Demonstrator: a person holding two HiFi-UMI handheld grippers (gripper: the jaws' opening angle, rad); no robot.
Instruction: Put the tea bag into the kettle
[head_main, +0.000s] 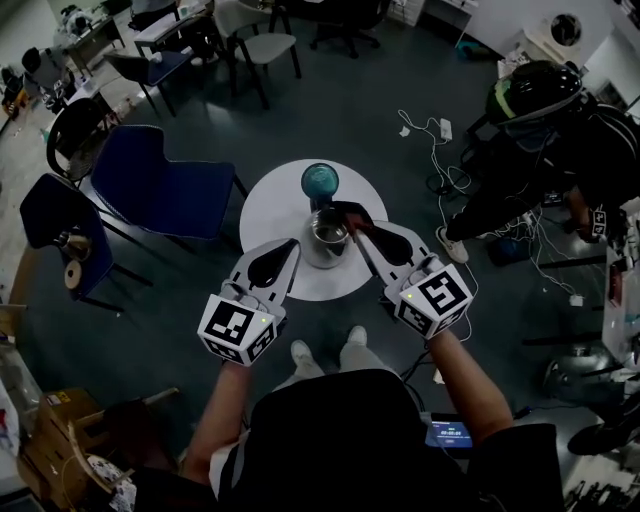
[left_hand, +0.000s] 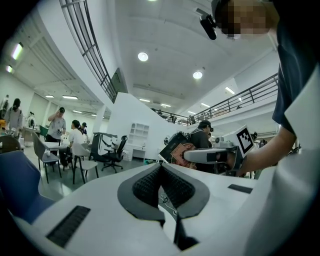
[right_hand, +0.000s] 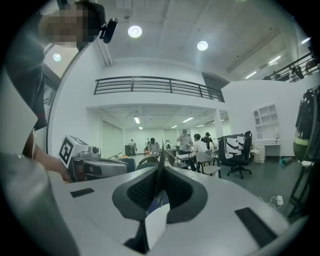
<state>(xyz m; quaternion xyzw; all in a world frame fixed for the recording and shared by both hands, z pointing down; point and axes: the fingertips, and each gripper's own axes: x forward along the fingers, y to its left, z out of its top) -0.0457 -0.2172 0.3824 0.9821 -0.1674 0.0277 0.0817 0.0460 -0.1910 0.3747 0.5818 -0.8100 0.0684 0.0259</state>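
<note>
On the round white table (head_main: 272, 205) stands a metal kettle (head_main: 327, 236) with its top open. Behind it is a teal round piece (head_main: 320, 181). My right gripper (head_main: 353, 222) is shut on a dark tea bag packet (head_main: 347, 211) with red print, held just above the kettle's right rim. The left gripper view shows that packet (left_hand: 178, 149) flat on. In the right gripper view the packet (right_hand: 160, 165) is edge-on between the shut jaws of my right gripper (right_hand: 160, 172), with a white slip (right_hand: 156, 222) below. My left gripper (head_main: 291, 246) (left_hand: 161, 167) is shut and empty, left of the kettle.
Two blue chairs (head_main: 160, 180) stand left of the table. A person in dark clothes (head_main: 545, 150) crouches at the right among cables and a power strip (head_main: 445, 128) on the floor. My shoes (head_main: 330, 350) are at the table's near edge.
</note>
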